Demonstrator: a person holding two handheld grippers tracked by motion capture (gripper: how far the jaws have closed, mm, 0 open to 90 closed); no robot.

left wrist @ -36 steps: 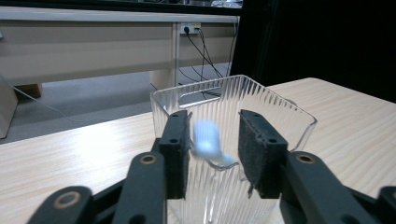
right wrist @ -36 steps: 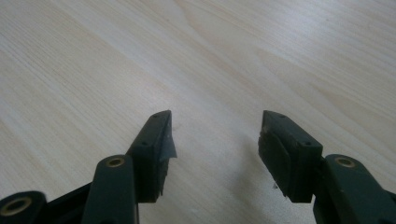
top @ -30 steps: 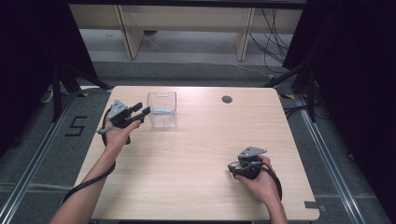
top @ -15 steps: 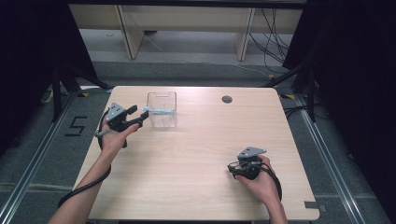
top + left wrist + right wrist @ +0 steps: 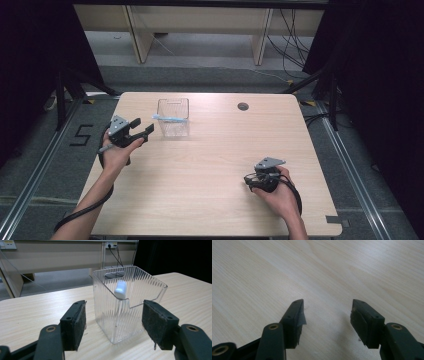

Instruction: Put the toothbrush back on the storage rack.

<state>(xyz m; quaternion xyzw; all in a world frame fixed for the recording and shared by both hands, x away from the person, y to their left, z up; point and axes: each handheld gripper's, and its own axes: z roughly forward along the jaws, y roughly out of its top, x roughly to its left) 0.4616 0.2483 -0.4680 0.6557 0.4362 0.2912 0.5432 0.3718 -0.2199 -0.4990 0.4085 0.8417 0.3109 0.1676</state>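
Backing away from the clear plastic bin [image 5: 173,116], the left gripper [image 5: 144,129] sits at centre left of the high view with its jaws spread; they have just been opening, and nothing lies between the pads. In the left gripper view the bin [image 5: 127,305] stands upright on the table just beyond the black pads [image 5: 75,325], apart from them. A slim pale-blue item [image 5: 170,118], apparently a toothbrush, rests inside the bin, leaning across it with one end over the left rim; its rounded white end [image 5: 120,289] shows above the notched front wall.

To finish the release well, the left hand should probably draw straight back along the jaw line, keeping both pads off the ribbed walls, since a light container like this could tip or slide if clipped.

The right gripper [image 5: 252,181], at lower right of the high view, rests low over the table [image 5: 210,195] with its jaws parted and empty; the right gripper view shows bare wood between them [image 5: 327,315].

Materials: the bin is transparent, vertically ribbed, square in plan, with handle slots near its rim. The tabletop is pale wood-grain laminate with rounded corners and a round cable hole [image 5: 243,106]. The pads are dark and coarse-textured.
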